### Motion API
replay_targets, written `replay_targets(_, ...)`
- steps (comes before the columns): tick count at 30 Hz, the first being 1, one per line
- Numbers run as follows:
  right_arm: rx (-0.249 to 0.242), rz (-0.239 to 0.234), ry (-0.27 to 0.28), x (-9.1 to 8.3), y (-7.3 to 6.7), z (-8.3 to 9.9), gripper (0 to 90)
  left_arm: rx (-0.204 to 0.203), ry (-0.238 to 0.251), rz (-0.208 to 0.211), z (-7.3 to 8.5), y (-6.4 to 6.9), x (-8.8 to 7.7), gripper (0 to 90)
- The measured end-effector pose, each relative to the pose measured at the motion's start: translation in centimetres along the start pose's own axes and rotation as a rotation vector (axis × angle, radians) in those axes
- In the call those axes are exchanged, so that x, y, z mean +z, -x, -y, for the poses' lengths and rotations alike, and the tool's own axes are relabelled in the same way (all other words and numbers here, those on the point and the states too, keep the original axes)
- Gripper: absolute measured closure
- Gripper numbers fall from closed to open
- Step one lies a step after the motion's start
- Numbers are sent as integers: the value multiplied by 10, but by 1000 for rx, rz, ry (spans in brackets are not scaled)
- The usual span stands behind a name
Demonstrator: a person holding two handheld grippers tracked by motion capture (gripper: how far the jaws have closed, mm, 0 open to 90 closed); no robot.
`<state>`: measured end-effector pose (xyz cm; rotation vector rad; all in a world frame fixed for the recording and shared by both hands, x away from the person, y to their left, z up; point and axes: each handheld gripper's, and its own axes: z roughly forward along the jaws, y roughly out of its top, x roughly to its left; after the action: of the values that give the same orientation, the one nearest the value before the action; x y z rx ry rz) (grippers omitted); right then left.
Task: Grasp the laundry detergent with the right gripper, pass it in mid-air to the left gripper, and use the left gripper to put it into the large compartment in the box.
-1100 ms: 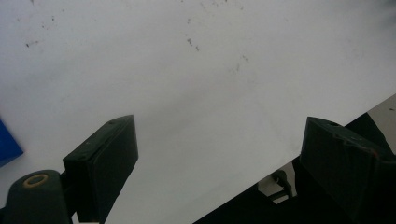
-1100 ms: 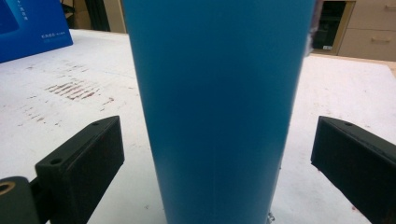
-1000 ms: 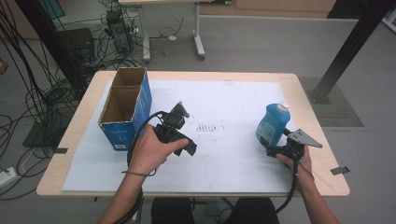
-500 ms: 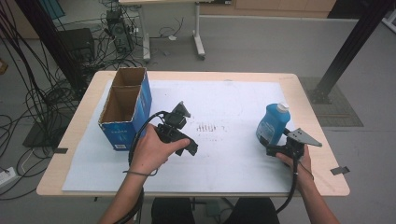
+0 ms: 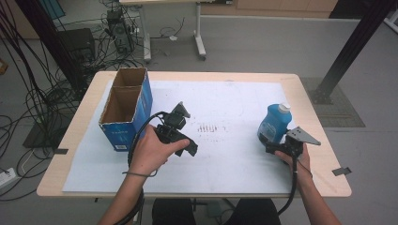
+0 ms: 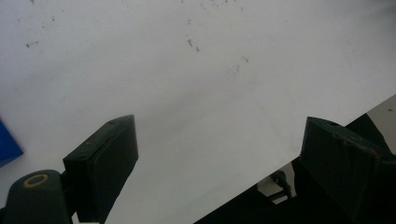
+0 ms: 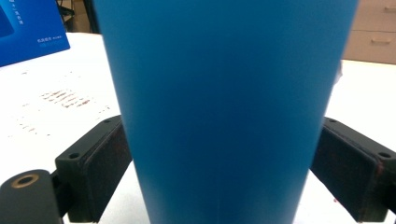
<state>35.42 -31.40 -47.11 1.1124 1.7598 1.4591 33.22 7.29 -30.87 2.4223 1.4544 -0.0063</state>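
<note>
Right gripper view: the blue bottle point(image 7: 224, 102), standing upright on the desk point(image 5: 225, 79), is being pinched, the right gripper point(image 7: 219, 172) jaws having just closed; lifting is judged next.

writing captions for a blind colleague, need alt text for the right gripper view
A blue bottle stands upright on the white table sheet between the right gripper's two black pads, which have just been closing and sit against its sides. A blue box shows at upper left.
</note>
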Motion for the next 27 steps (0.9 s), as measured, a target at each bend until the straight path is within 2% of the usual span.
replay_targets(18, -13, -22, 12, 1, 0, 0, 316, -2, 4, -1, 1, -1, -2, 117)
replay_targets(19, -18, -22, 15, 2, 1, 0, 319, -4, 4, -2, 1, -1, -2, 117)
replay_targets(20, 0, -23, 6, 1, 0, 0, 323, -5, 5, -3, 1, -1, -2, 117)
replay_targets(27, -9, -13, 25, 1, 3, 0, 381, -3, 5, -6, 2, -1, -2, 117)
